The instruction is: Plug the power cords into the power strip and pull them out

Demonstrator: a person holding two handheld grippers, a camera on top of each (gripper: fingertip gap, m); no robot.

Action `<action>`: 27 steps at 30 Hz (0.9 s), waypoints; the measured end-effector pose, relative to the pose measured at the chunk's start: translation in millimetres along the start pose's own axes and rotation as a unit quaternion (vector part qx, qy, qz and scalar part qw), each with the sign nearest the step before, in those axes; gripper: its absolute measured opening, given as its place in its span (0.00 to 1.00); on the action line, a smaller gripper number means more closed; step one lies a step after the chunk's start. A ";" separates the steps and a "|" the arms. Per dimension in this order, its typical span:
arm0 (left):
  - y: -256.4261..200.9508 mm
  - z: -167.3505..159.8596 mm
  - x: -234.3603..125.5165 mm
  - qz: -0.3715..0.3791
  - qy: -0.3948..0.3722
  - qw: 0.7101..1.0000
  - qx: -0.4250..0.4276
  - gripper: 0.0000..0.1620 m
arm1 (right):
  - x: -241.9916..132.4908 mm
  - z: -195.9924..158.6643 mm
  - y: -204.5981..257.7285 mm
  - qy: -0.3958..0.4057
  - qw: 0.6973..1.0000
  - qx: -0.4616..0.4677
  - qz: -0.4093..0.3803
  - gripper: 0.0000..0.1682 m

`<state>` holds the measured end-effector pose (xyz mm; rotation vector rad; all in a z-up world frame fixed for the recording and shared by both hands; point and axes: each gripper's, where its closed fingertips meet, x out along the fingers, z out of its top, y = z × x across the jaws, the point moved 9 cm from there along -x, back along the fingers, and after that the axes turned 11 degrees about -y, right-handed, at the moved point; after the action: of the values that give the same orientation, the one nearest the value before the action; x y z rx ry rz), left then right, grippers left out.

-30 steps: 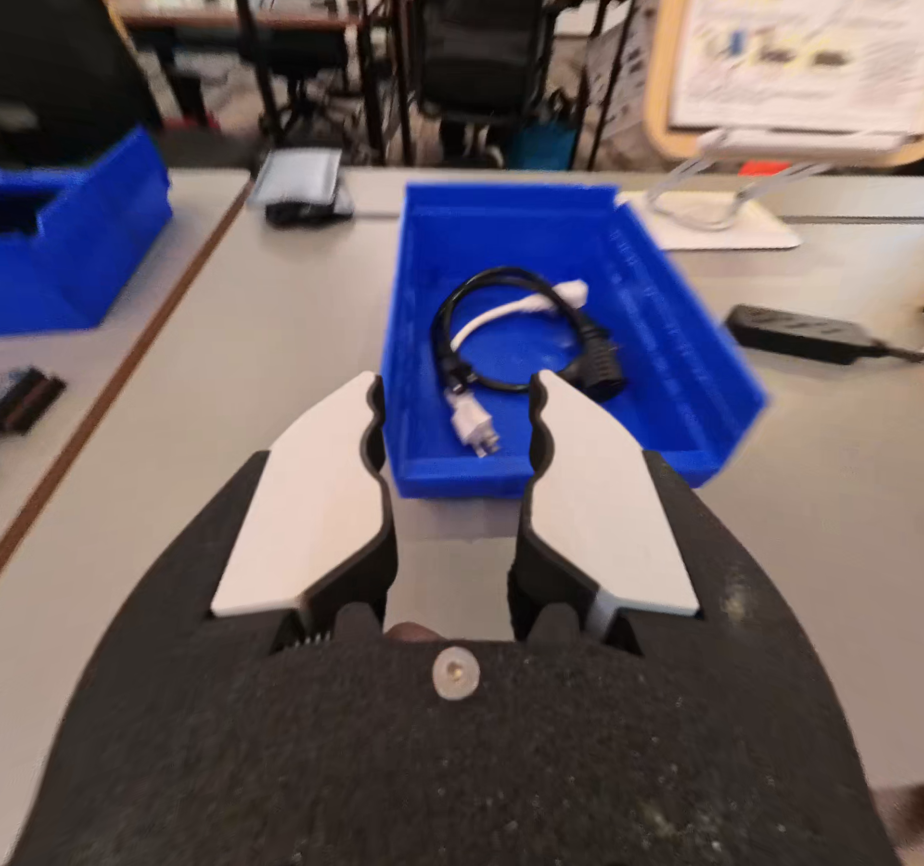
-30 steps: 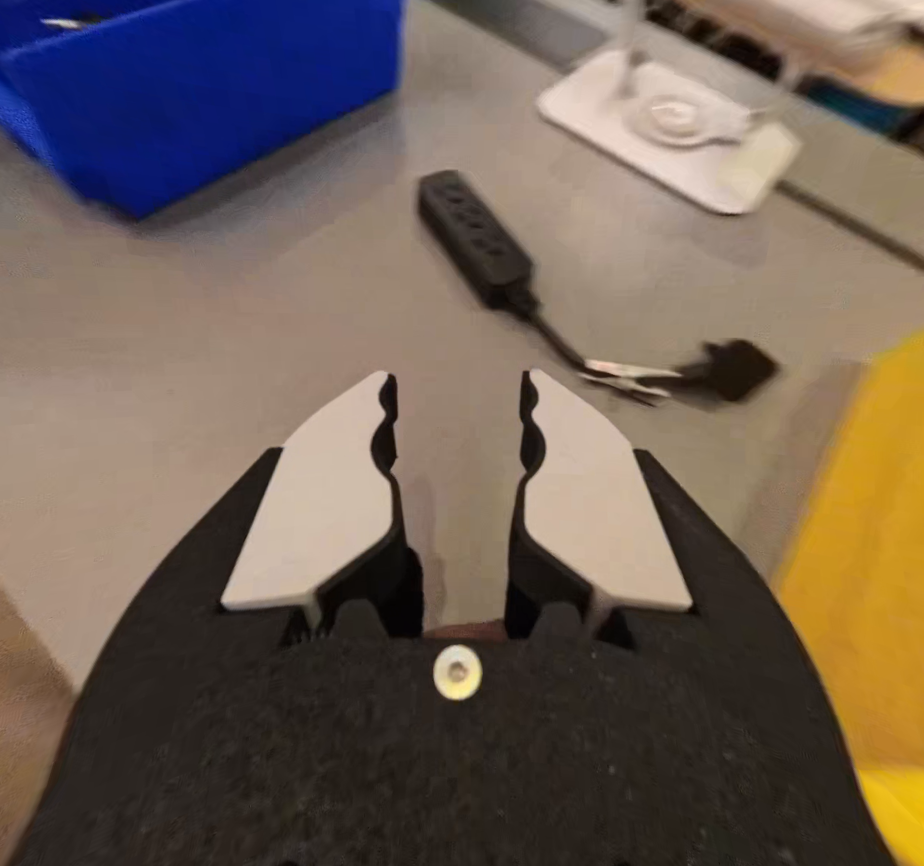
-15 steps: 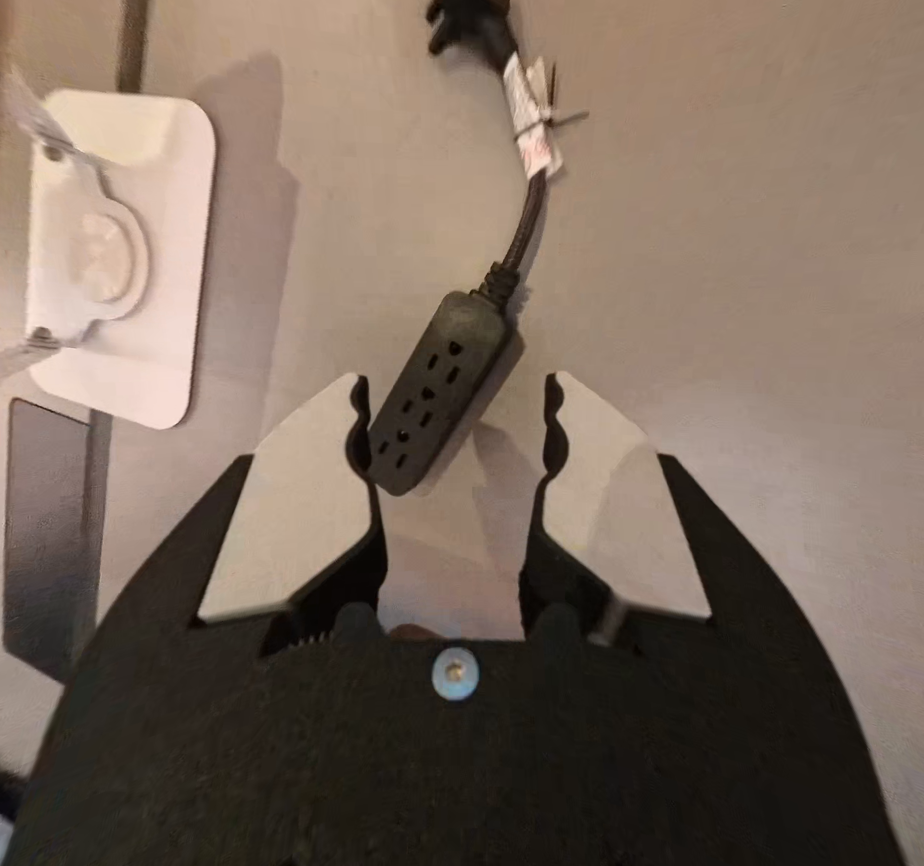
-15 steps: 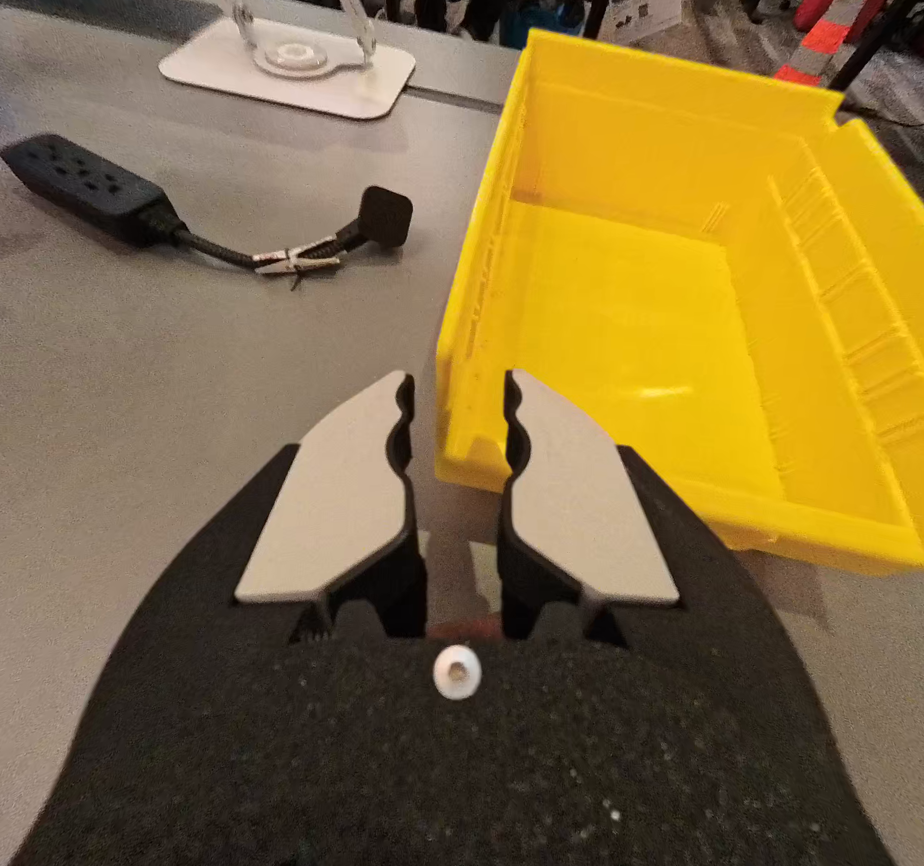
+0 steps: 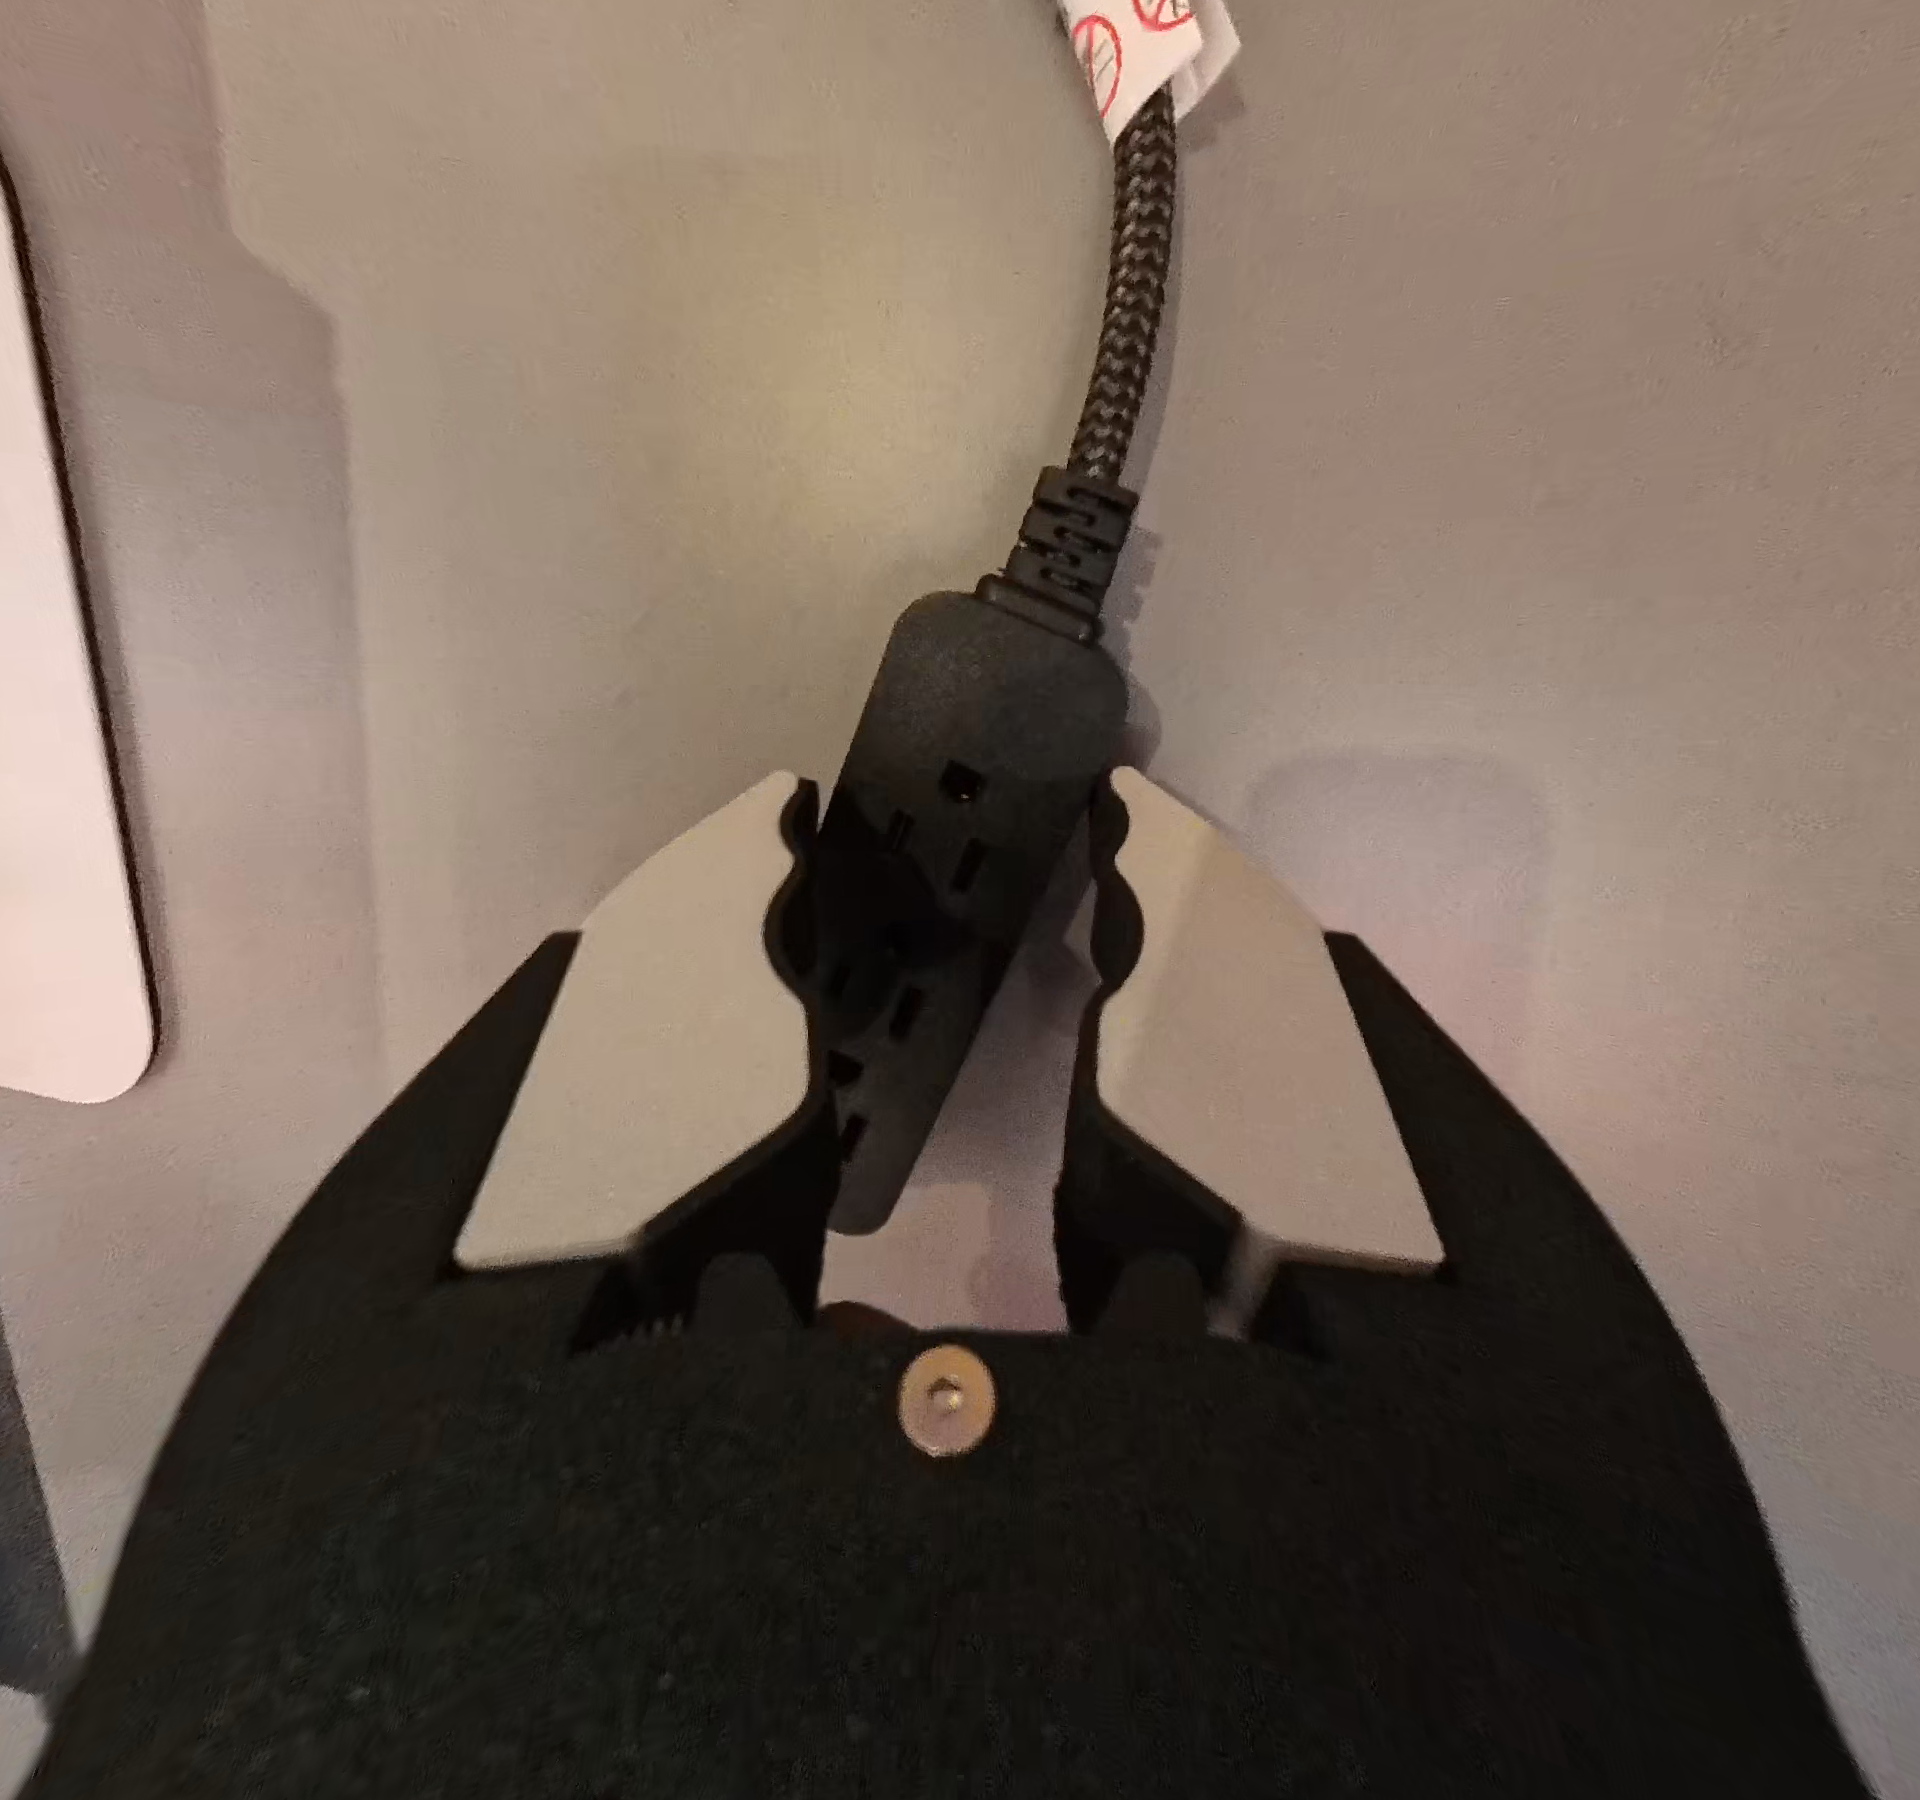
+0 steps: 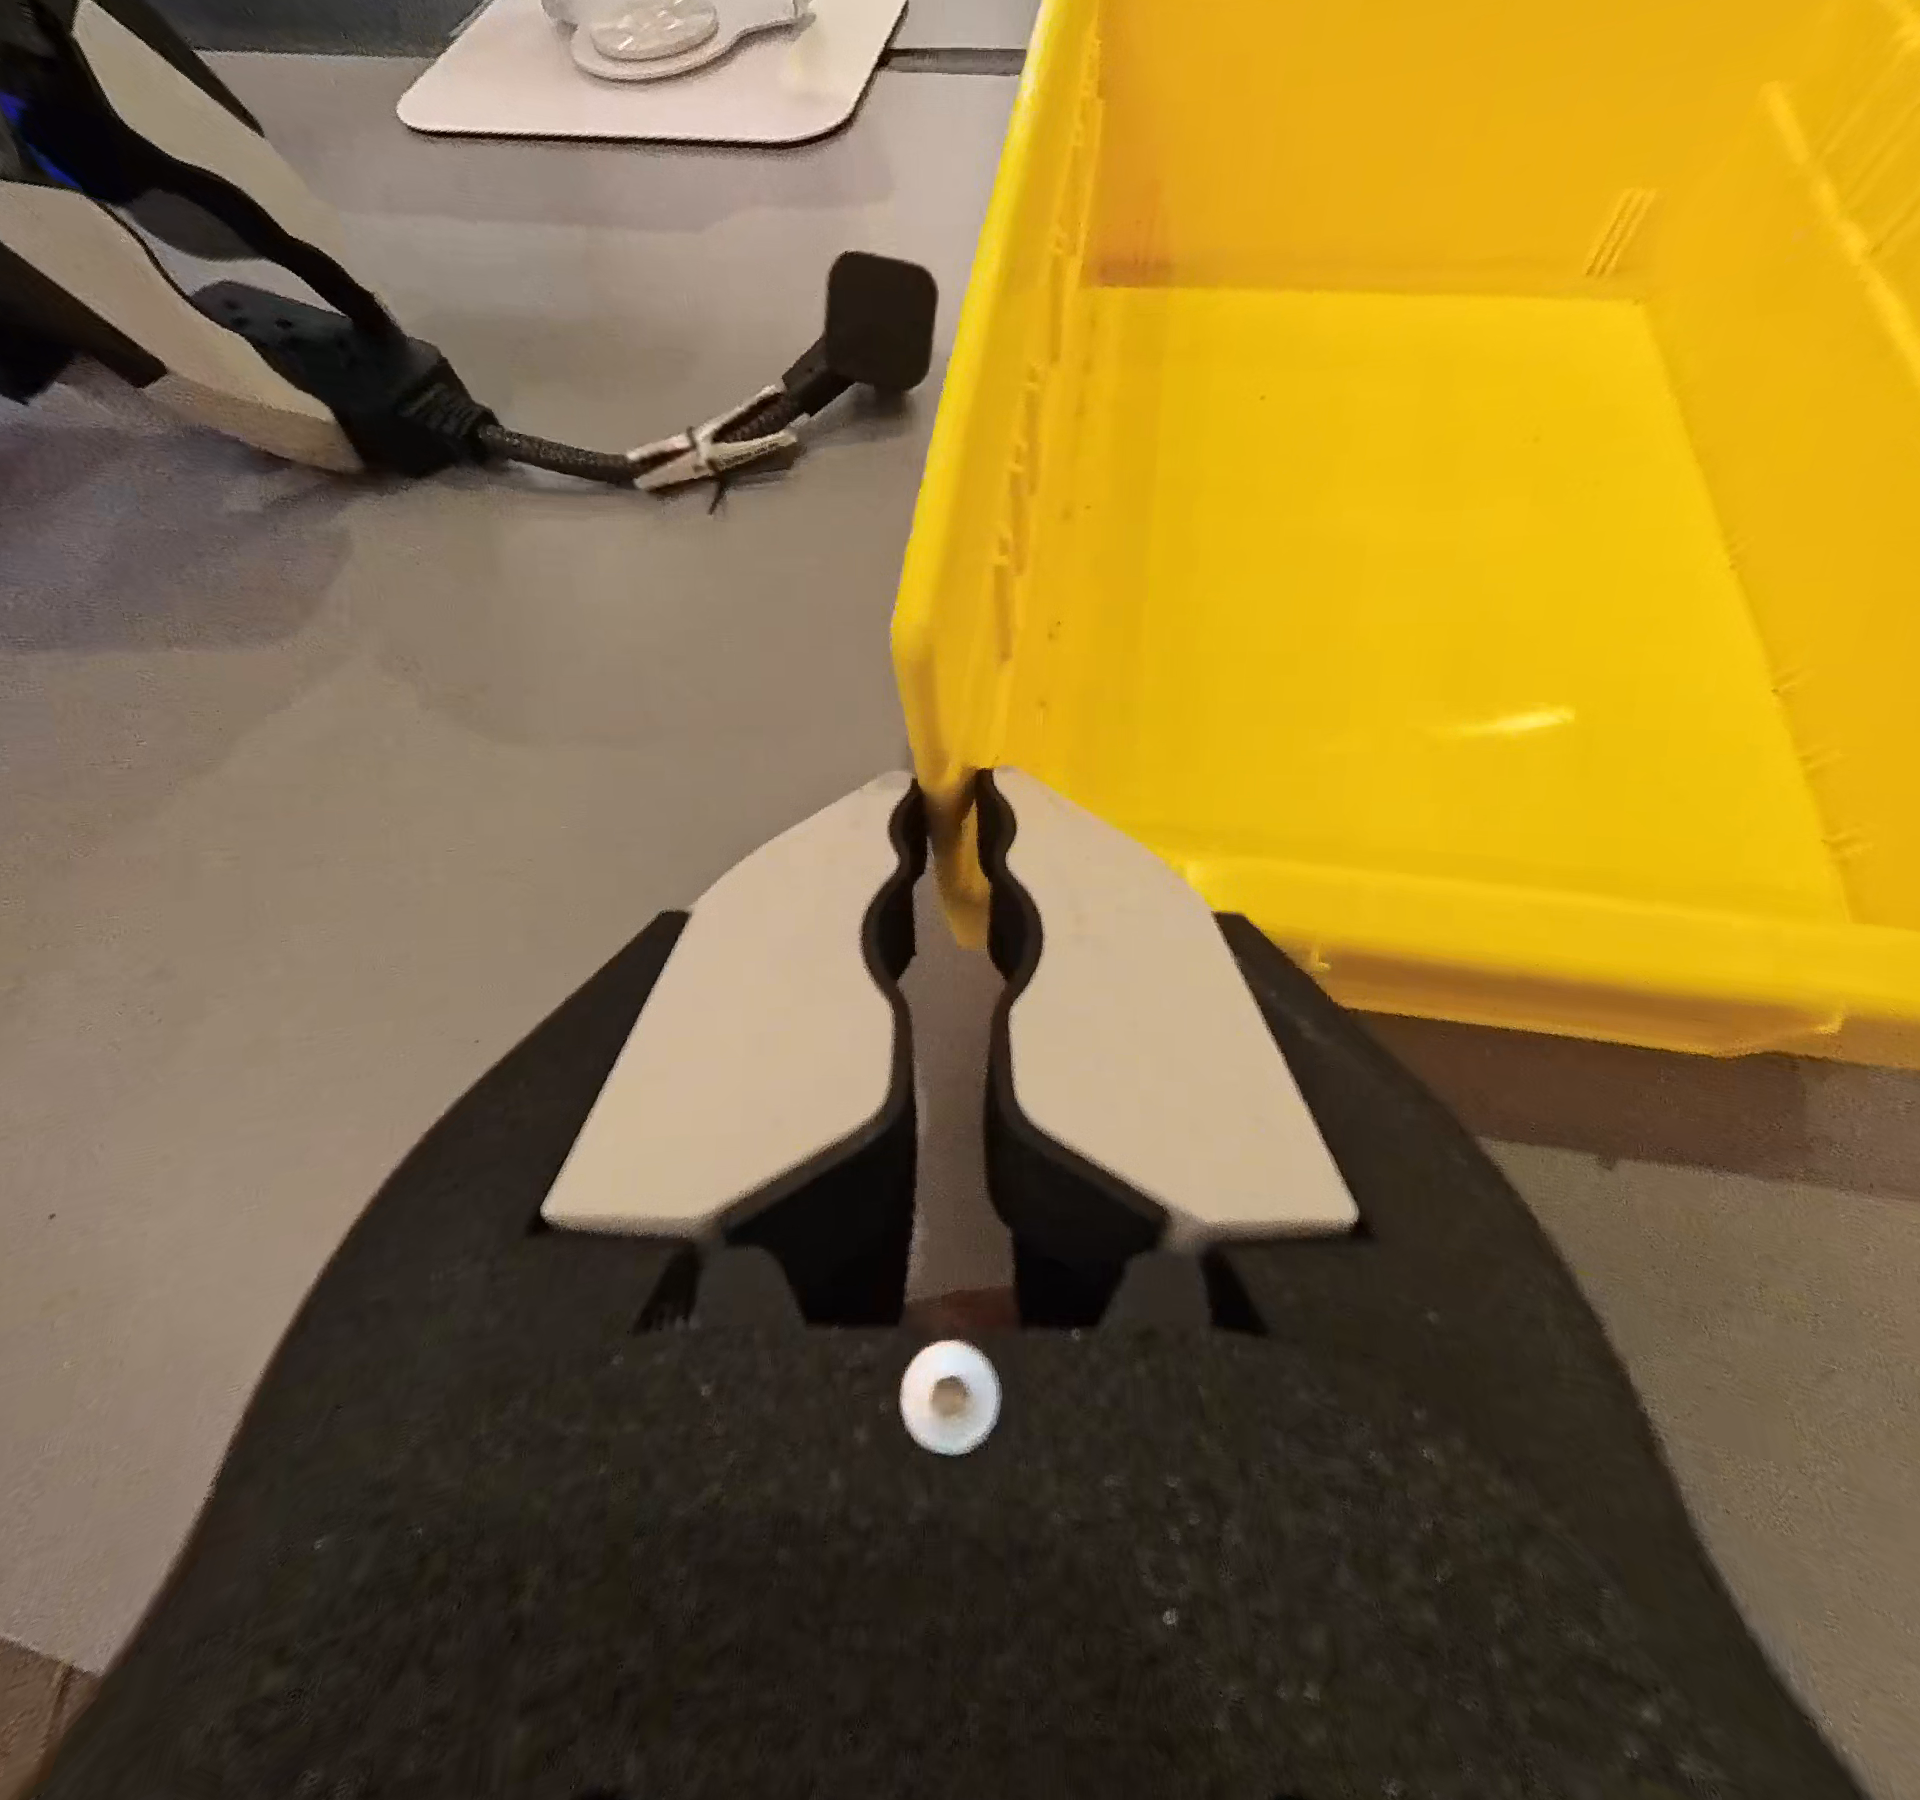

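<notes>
A black power strip (image 5: 966,815) lies on the grey table, sockets up, between the fingers of my left gripper (image 5: 951,789), which is shut on its sides. Its braided black cord (image 5: 1132,296) runs away from me to a white tag (image 5: 1138,5). In the right wrist view the strip (image 6: 301,332) shows at far left under the other gripper's fingers (image 6: 177,98), and the cord ends in a flat black plug (image 6: 881,311). My right gripper (image 6: 956,794) is shut on the near left corner of the yellow bin (image 6: 997,400). No other power cord is in view.
The yellow bin holds nothing that shows and fills the right side of the right wrist view. A white stand base (image 6: 665,57) sits at the back of the table and shows at the left edge of the left wrist view (image 5: 62,711). Left tips to right tips: about 30 centimetres. To reach the white stand base (image 6: 665,57) in a straight line is about 20 centimetres for my left fingers, about 45 centimetres for my right.
My left gripper swung from the blue bin to the power strip, came down over it and closed on it. My right gripper moved from the strip to the yellow bin and closed on its corner.
</notes>
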<state>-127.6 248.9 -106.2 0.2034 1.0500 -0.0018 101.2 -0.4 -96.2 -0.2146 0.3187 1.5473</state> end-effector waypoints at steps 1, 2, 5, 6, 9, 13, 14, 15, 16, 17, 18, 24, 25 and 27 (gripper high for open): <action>-2.1 2.4 1.3 0.003 -0.004 1.000 -0.002 0.30 | 0.5 -0.2 0.9 -0.002 1.000 0.006 -0.004 0.05; -4.2 4.9 2.6 0.007 -0.004 1.000 -0.004 0.30 | 1.7 -0.2 2.4 -0.004 1.000 0.010 -0.010 0.05; -10.5 10.9 5.1 0.013 -0.002 1.000 -0.010 0.30 | 6.0 0.7 7.5 -0.006 1.000 -0.014 -0.027 0.04; -12.3 12.0 5.5 0.015 -0.002 1.000 -0.013 0.30 | 6.7 1.2 8.9 -0.004 0.999 -0.026 -0.033 0.04; -17.2 13.9 5.9 0.022 -0.006 0.999 -0.024 0.30 | 7.1 0.7 10.6 -0.006 0.999 -0.030 -0.038 0.04; -25.2 12.6 5.1 0.038 -0.033 0.997 -0.066 0.31 | 5.2 -0.5 7.2 -0.010 1.000 0.013 -0.020 0.05; -27.4 12.0 4.6 0.041 -0.041 0.995 -0.076 0.31 | 4.5 -1.2 5.9 -0.009 0.999 0.029 -0.013 0.06; -29.5 11.1 3.6 0.044 -0.048 0.994 -0.087 0.33 | 3.7 -2.1 4.7 -0.010 0.999 0.042 -0.006 0.07; -31.6 9.8 1.1 0.047 -0.054 0.993 -0.099 0.36 | 2.2 -2.1 3.5 -0.013 0.999 0.053 0.000 0.11; -34.3 8.7 -4.3 0.053 -0.063 0.990 -0.115 0.39 | -0.1 -1.4 2.4 -0.017 0.998 0.058 0.006 0.14; -38.3 7.5 -13.5 0.061 -0.081 0.986 -0.134 0.39 | -3.2 -0.3 1.1 -0.021 0.998 0.059 0.009 0.14; -108.4 -30.3 -102.9 0.135 -0.257 0.919 -0.268 0.38 | -29.8 14.2 -2.4 -0.083 0.996 0.044 0.006 0.16; -126.0 -42.8 -116.1 0.145 -0.281 0.903 -0.292 0.38 | -33.9 15.0 -0.2 -0.092 0.995 0.046 0.019 0.16; -160.7 -68.8 -139.8 0.163 -0.327 0.869 -0.333 0.35 | -41.3 14.2 7.7 -0.103 0.992 0.041 0.056 0.16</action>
<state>-272.5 89.3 -45.5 -0.2476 0.2806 0.5598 94.7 -34.5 -68.6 0.0287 0.2338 1.6480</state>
